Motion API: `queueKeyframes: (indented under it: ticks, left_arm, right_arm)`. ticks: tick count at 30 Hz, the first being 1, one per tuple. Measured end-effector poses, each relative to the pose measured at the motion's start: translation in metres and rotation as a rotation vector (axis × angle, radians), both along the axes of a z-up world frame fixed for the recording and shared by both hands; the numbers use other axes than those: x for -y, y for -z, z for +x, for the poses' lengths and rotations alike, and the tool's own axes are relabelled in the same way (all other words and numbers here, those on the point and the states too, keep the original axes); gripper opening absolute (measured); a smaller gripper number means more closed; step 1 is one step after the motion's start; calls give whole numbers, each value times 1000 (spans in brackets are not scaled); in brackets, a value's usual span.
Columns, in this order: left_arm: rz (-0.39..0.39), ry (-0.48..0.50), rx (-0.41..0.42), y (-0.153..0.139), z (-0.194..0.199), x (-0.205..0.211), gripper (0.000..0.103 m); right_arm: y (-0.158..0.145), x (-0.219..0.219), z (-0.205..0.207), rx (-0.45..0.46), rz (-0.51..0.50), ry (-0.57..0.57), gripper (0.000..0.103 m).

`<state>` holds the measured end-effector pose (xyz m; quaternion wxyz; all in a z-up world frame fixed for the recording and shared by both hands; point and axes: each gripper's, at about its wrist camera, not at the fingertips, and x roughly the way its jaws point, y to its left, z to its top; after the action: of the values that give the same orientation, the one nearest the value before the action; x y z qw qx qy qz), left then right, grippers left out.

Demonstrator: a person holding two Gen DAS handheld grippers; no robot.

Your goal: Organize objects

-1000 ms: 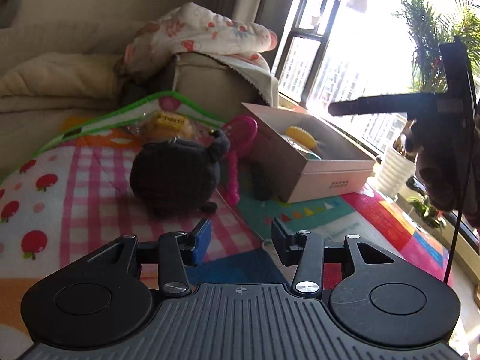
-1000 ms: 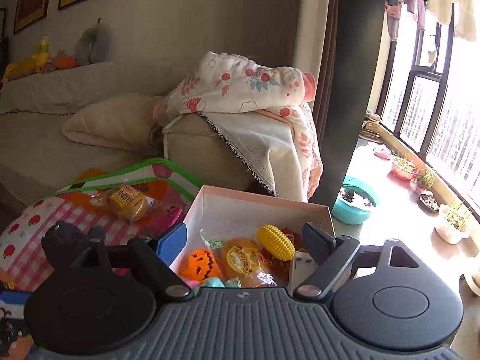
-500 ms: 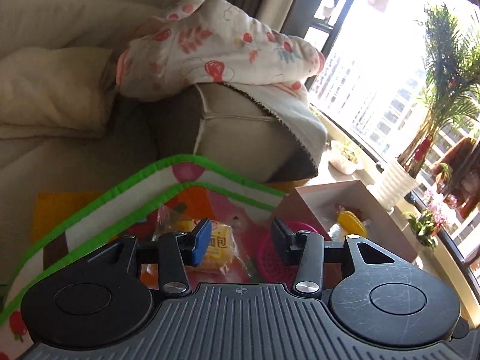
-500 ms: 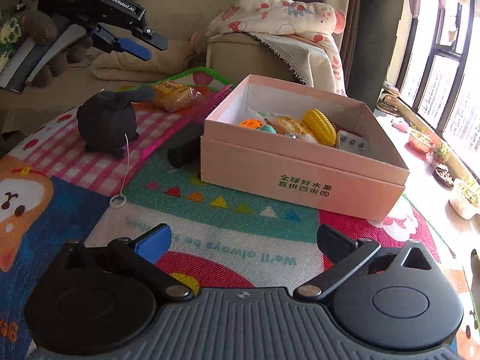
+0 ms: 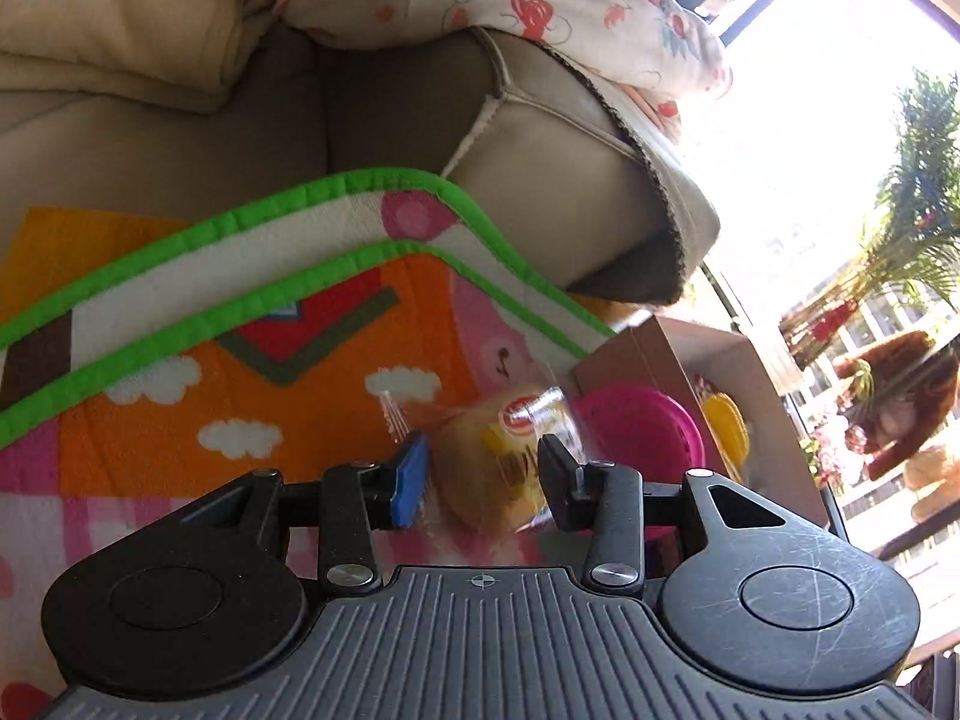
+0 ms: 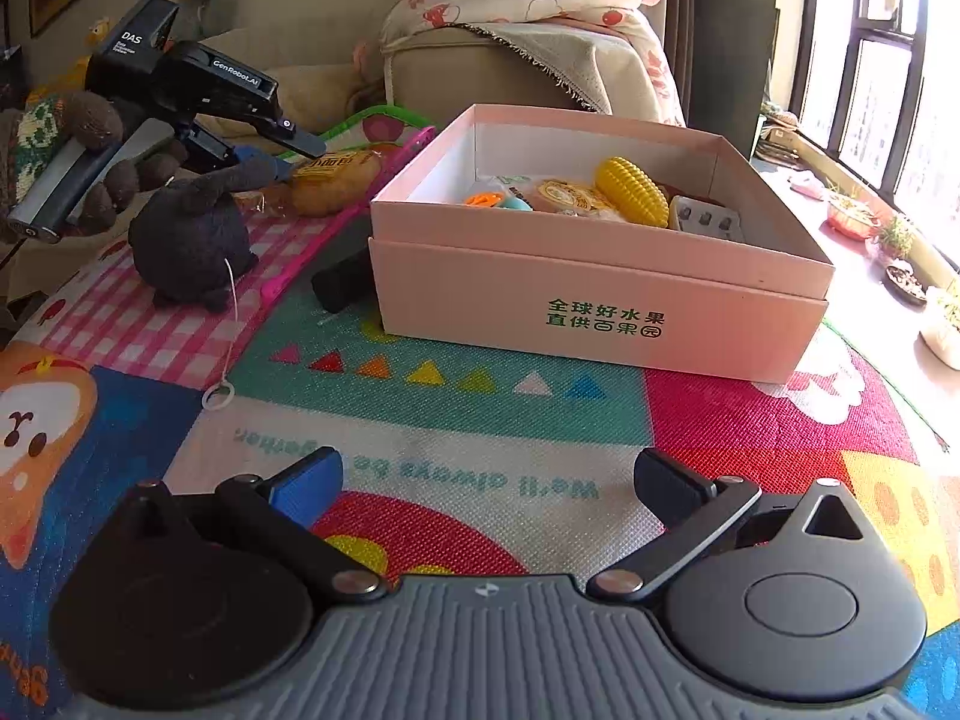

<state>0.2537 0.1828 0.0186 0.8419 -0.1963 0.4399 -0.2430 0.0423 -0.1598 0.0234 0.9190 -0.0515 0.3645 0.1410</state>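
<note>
The left gripper (image 5: 480, 480) is closing around a wrapped bun (image 5: 501, 456); its blue pad stands just short of the wrapper, the black pad at its edge. The bun lies on the play mat (image 5: 180, 396) just beside the pink box (image 6: 600, 294), its long axis running across the fingers, label up. The right gripper (image 6: 486, 480) hovers over the mat before the box, spread wide, holding nothing.

Two black handheld grippers: ribbed grey housing, round black discs either side, silver screws at the finger pivots. One blue pad, one black pad on right gripper (image 6: 486, 483) and left gripper (image 5: 480, 480). White "DAS" and "GenRobot.AI" lettering on the left one's body.
</note>
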Motion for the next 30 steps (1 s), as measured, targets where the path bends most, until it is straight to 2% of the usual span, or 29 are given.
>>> queueKeyframes:
  ticks: [3,7,11,14,17,21,23,28,30]
  left_arm:
    - [52,108,25,1,-29,13,44]
    - [210,199,141,-11,-63,37,46]
    - [389,101,323,-41,-76,48,43]
    - [434,104,413,-55,-68,57,44]
    - [509,195,385,-51,-47,75,45]
    - [590,222,291,-30,-18,92,45]
    - [575,239,263,-22,-10,94,54]
    - [600,220,226,-15,6,102,60]
    - [584,201,196,-13,10,102,61]
  right_arm:
    - [0,-1,0,-2,-3,-1,103]
    - [0,-2,0,0,-10,1,103]
    - [0,-2,0,4,-18,2,103]
    - [0,-1,0,1,-13,3,103]
    - [0,-1,0,2,-14,3,103]
    - [0,-1,0,0,-11,4,103]
    - [1,-1,1,-4,-7,4,103]
    - [1,1,2,-11,-1,3,103]
    - [1,1,3,-14,1,4,103]
